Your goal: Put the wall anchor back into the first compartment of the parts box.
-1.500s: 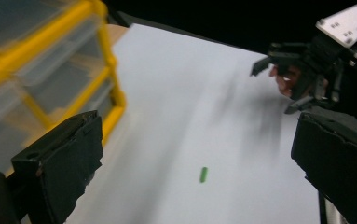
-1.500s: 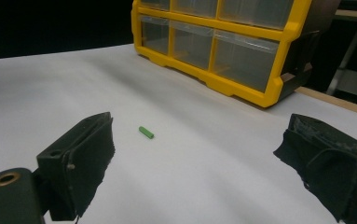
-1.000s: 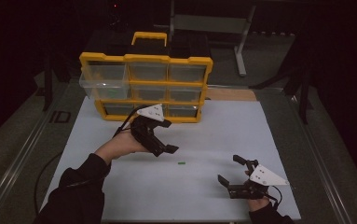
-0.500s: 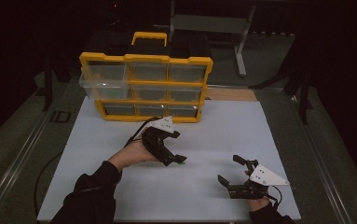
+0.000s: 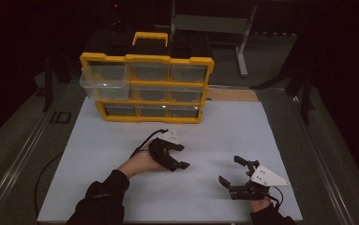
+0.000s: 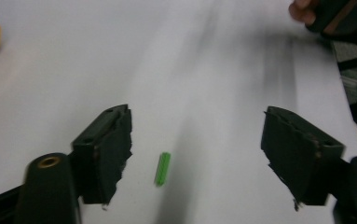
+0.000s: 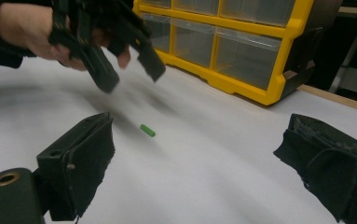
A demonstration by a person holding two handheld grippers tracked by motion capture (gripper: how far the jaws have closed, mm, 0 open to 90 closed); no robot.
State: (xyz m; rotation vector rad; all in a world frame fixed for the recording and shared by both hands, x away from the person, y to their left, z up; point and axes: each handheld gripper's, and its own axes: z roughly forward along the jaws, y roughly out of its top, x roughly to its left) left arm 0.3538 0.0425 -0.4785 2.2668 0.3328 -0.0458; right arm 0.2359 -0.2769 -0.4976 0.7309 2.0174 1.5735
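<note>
A small green peg (image 6: 162, 168) lies on the white mat (image 5: 97, 154). In the left gripper view it sits between the wide-apart jaws, closer to the left one. My left gripper (image 5: 183, 156) hovers open just over it near the mat's middle, tilted down. The right gripper view shows the same peg (image 7: 147, 130) lying beyond its own jaws, with the left gripper (image 7: 129, 77) above it. My right gripper (image 5: 229, 169) rests open near the front right of the mat, with nothing between its fingers.
A yellow drawer organizer (image 5: 146, 89) with clear drawers stands at the back of the mat; its top-left drawer (image 5: 104, 79) is pulled out. A grey metal stand (image 5: 243, 42) is behind the table. Bare mat lies between the organizer and the grippers.
My left gripper has moved right and toward the person, coming down over the green peg. The right gripper has stayed where it was.
</note>
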